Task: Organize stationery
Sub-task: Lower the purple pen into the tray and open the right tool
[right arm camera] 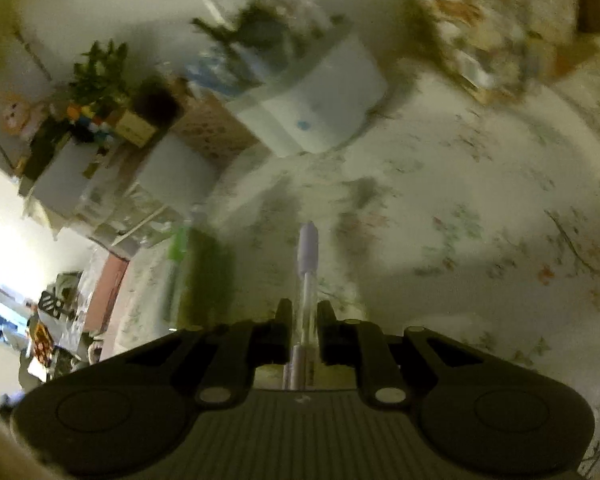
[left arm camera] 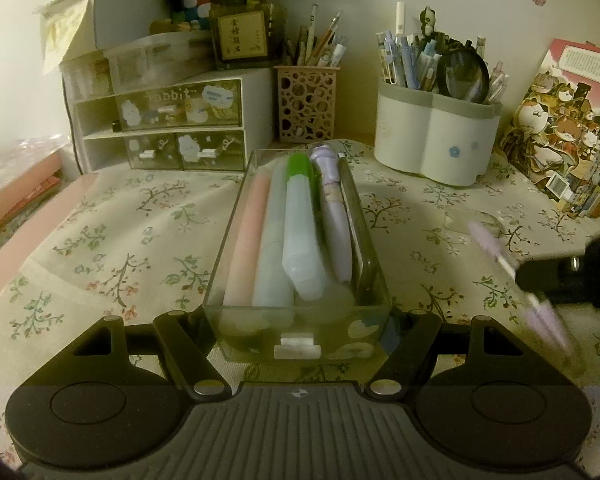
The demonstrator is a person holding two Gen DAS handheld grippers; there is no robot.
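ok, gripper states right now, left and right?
Left gripper: closed on the clear drawer holding pens.
Right gripper: closed on a purple pen.

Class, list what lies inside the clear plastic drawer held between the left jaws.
Inside the clear plastic drawer: a pink tube, a pale blue tube, a green-capped tube and a lilac pen. Anything beneath them is hidden.
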